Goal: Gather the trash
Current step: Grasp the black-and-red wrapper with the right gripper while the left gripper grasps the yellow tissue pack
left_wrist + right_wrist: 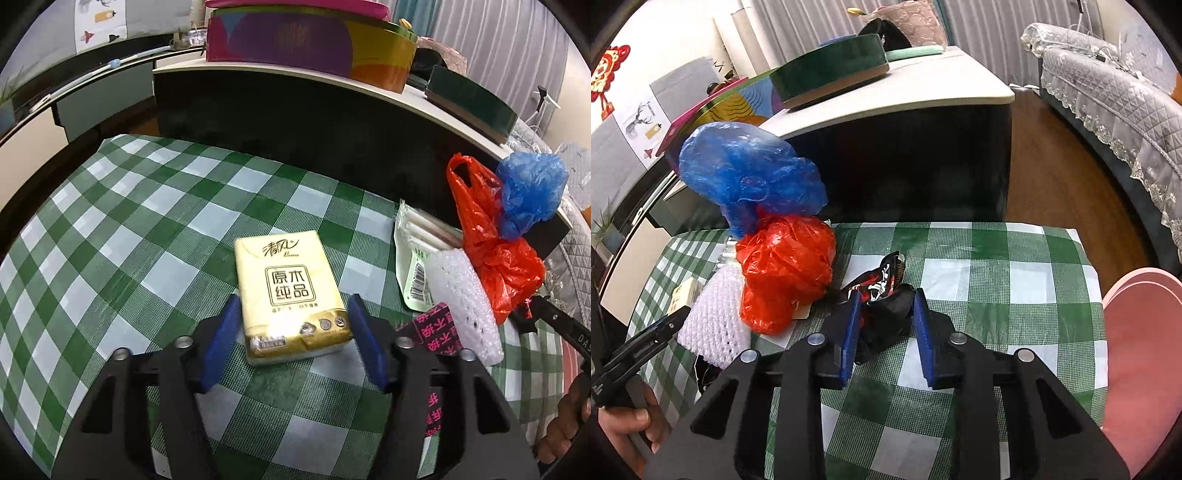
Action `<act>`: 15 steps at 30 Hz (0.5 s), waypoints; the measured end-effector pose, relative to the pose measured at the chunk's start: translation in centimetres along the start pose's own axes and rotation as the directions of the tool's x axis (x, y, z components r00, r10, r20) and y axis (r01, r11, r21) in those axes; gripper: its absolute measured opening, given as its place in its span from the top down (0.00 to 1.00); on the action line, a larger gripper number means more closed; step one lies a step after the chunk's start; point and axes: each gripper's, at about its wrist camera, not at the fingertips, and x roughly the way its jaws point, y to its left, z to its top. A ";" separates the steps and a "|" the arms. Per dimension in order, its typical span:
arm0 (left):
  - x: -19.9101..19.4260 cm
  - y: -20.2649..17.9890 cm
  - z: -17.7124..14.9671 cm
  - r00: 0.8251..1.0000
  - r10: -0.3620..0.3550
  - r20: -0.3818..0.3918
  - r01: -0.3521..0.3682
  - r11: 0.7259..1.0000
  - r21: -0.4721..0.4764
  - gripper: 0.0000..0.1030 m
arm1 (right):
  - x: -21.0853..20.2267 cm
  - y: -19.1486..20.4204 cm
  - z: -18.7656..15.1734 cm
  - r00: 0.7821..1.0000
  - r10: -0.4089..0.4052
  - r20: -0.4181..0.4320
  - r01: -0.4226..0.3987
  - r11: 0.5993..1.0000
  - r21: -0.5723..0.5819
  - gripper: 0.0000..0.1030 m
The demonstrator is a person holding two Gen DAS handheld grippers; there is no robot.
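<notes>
A yellow tissue pack [291,291] lies flat on the green checked tablecloth [147,229]. My left gripper [293,301] straddles its near end, and both blue pads touch its long sides. In the right wrist view a crumpled black snack wrapper [882,295] with red and white print lies on the cloth. My right gripper [886,301] is closed in on it, a pad against each side. A red plastic bag [783,273] lies just left of the wrapper, with a blue plastic bag [750,177] on top.
White foam netting [713,325], a packet of straws [417,243] and a black-and-pink box [436,328] crowd beside the red bag [491,254]. A dark cabinet [916,162] rises behind the table. A pink bin [1145,350] stands off the table's right edge, with a grey sofa [1115,107] beyond.
</notes>
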 end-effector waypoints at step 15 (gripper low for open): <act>-4.3 -0.5 0.3 0.992 -0.055 0.117 0.049 0.997 0.054 0.50 | -7.1 1.2 -0.5 0.989 -0.049 0.137 0.058 0.997 -0.059 0.75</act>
